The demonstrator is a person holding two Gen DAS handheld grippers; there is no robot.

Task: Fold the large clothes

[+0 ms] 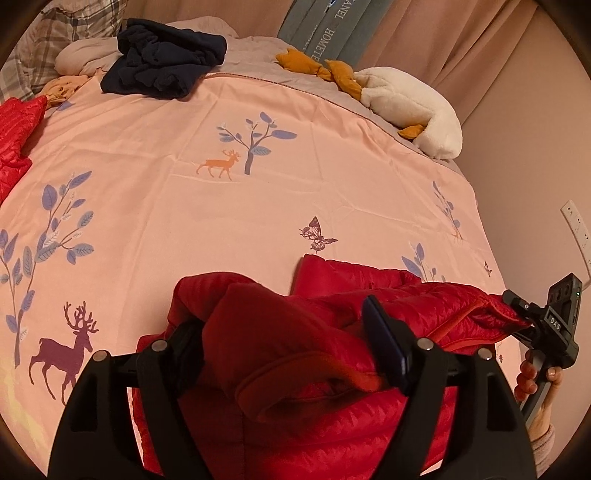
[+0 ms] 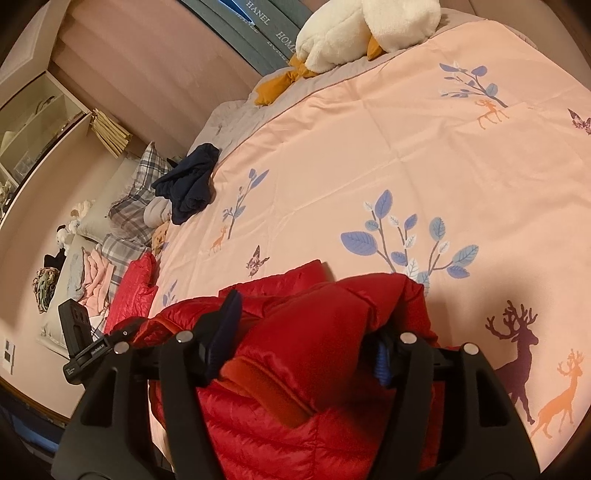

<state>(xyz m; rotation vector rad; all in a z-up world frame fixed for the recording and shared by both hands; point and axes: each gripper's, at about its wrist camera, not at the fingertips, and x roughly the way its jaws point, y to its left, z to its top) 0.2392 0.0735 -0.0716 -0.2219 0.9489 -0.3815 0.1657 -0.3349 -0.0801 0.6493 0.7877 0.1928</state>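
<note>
A red quilted jacket (image 1: 332,406) lies bunched at the near edge of the pink bedspread (image 1: 166,229). My left gripper (image 1: 288,343) stands wide, and a fold of the jacket bulges up between its fingers, covering the left finger. Its right pad (image 1: 384,343) shows bare beside the cloth. In the right wrist view the same jacket (image 2: 314,406) swells between the fingers of my right gripper (image 2: 306,343), whose jaws are apart. The right gripper (image 1: 532,321) also shows at the jacket's far right corner, held by a person's hand (image 1: 532,376).
A second red quilted piece (image 1: 14,140) lies at the bed's left edge. A navy garment (image 1: 162,62) is heaped near the plaid pillows (image 1: 55,33). A white and yellow plush toy (image 1: 406,107) lies at the far corner. A wall with a socket (image 1: 576,229) runs close on the right.
</note>
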